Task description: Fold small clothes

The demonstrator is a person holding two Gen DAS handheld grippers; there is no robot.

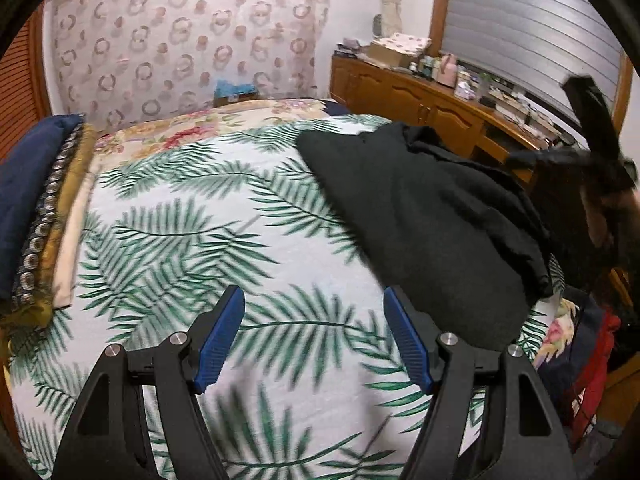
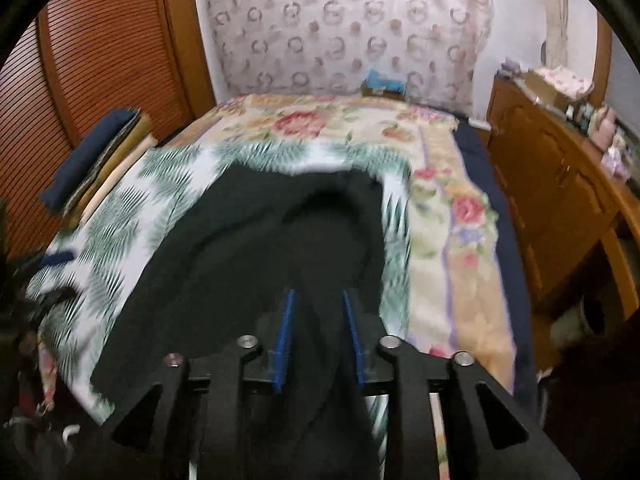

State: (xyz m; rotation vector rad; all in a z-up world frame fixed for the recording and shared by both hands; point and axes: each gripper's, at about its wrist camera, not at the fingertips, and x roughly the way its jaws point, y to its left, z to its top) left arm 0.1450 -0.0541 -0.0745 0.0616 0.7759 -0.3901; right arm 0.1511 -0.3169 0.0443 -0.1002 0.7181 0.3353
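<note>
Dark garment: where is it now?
Dark garment lies on the palm-leaf sheet, right side in the left wrist view, toward the wooden dresser.

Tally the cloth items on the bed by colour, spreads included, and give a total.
Black: 1, the garment lying loose on the bed.
Navy: 1, the folded piece topping the stack at the bed's edge.
Mustard patterned: 1, the folded piece under it.
Cream: 1, the folded piece beside that.
White with green palm leaves: 1, the sheet.
Floral: 1, the bedspread.
Total: 6

You have no text, label, brand, number or sign to read here; the small items on the wooden dresser (image 1: 420,96) are too blurred.
</note>
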